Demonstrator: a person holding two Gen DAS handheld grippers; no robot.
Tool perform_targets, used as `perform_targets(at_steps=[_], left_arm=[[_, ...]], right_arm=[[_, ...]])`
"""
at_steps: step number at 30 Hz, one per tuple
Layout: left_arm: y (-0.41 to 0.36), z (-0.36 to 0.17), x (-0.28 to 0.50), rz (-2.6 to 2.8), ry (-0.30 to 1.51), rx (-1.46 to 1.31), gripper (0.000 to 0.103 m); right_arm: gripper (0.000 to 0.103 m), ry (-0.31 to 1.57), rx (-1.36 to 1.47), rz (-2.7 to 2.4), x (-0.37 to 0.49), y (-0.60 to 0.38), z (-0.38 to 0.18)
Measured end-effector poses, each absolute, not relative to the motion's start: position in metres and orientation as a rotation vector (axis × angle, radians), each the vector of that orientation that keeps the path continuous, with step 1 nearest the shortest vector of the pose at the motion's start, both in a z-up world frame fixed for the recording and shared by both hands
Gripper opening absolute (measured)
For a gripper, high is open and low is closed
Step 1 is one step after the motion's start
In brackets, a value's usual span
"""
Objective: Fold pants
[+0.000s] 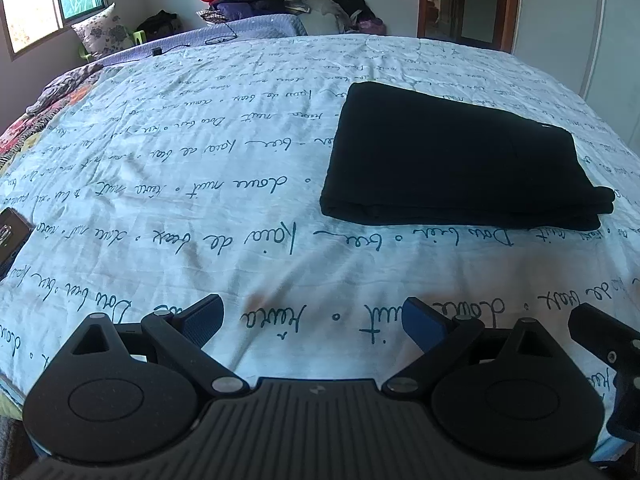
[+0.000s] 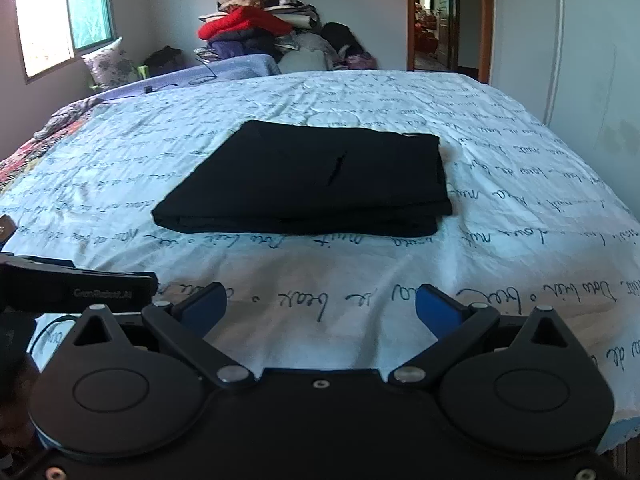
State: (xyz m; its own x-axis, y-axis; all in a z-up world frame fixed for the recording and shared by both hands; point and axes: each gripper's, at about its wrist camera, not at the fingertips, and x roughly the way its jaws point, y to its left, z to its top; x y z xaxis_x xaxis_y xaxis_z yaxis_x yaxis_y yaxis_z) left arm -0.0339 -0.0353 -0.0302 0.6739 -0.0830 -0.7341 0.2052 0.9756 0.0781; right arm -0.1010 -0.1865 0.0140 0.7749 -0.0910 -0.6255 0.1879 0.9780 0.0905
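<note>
Jaws of both grippers stand wide and hold nothing. From the right gripper (image 2: 320, 310) the folded black pants (image 2: 308, 178) lie straight ahead on the bed (image 2: 520, 184), long axis across; from the left gripper (image 1: 314, 322) they lie ahead-right, so I judge the right nearer.

Daylight enters through the window (image 2: 64, 16) at the upper left, blown out to white glare on its left pane. The bedspread (image 1: 240, 168) is evenly lit; the black pants (image 2: 312, 180) lose all detail. Fisheye bending curves the bed's edges, and both views are slightly soft, dark at the top right corner
</note>
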Motion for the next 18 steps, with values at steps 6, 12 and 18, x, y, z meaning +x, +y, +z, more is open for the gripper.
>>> perform_targets(at_steps=[6, 12, 18], left_arm=[[-0.033, -0.030, -0.034, -0.164, 0.818, 0.156, 0.097], [-0.033, -0.030, -0.038, -0.181, 0.817, 0.166, 0.097], [-0.038, -0.031, -0.044, -0.210, 0.812, 0.189, 0.097]], right_arm=[[0.102, 0.671, 0.081, -0.187, -0.099, -0.178, 0.012], [0.102, 0.668, 0.093, -0.193, -0.100, -0.178, 0.014], [0.102, 0.672, 0.073, -0.201, -0.108, -0.176, 0.014]])
